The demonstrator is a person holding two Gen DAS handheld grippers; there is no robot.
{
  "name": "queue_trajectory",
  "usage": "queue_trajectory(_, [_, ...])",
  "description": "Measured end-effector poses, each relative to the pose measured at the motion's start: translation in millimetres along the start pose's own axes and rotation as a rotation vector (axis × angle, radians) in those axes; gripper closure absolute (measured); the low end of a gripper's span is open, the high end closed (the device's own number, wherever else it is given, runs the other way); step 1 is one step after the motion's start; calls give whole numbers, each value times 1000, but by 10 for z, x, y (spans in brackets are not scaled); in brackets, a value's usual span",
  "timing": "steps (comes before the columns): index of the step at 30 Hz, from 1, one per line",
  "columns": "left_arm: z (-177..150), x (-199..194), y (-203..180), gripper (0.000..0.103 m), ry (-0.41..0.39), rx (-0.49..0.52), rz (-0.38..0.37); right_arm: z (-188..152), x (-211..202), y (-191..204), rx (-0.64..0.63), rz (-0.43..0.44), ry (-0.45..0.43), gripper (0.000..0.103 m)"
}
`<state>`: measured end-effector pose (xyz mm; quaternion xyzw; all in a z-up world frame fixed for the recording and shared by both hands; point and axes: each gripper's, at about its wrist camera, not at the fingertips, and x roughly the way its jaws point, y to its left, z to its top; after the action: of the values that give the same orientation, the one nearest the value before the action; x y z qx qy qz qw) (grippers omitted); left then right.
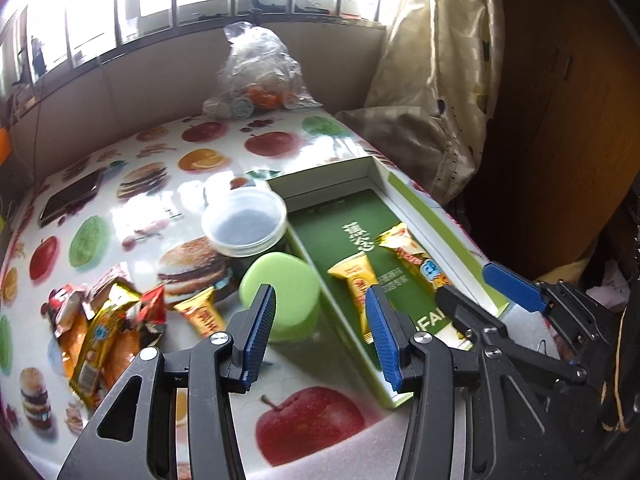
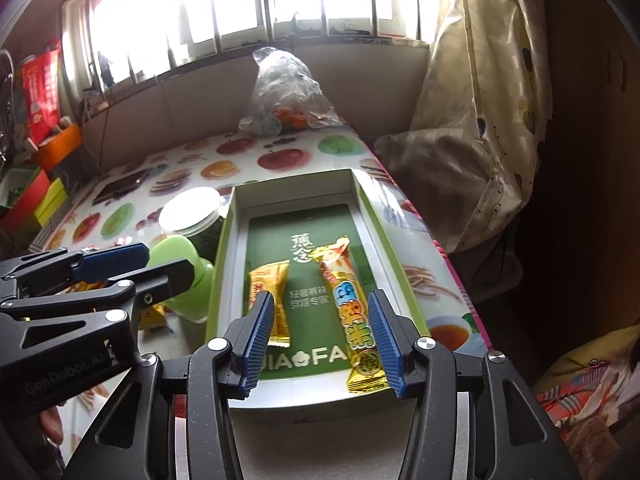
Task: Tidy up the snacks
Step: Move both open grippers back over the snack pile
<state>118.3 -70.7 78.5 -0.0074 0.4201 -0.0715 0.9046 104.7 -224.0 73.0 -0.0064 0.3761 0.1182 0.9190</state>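
An open green box [image 1: 436, 216] [image 2: 376, 216] lies on the fruit-print table. Inside it rest a short yellow snack [image 1: 354, 280] [image 2: 268, 292] and a long orange-yellow snack bar [image 1: 408, 252] [image 2: 348, 300]. My right gripper [image 2: 320, 304] [image 1: 476, 284] hovers open over the box's near end, both snacks lying below its fingers, untouched. My left gripper [image 1: 320, 300] [image 2: 170, 262] is open and empty, above the box's left wall and a green-lidded jar [image 1: 284, 292] [image 2: 188, 276]. A pile of snacks [image 1: 104, 320] and a lone yellow snack [image 1: 198, 312] lie at the table's left.
A clear-lidded tub [image 1: 244, 220] [image 2: 192, 210] stands behind the green jar. A plastic bag [image 1: 260, 72] of items sits at the far edge under the window, a phone [image 1: 72, 196] at the far left. A curtain [image 1: 440, 80] hangs past the table's right edge.
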Motion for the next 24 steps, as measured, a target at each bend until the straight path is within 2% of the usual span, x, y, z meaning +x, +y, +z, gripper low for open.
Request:
queue_trajectory(18, [-267,-397,548,55,-42,-94,107,13,-178,450,-40,55,-32,53])
queue_trajectory(24, [-392,-486,877,55,-48,-159,110,31,-217,646,-59,102,-41,52])
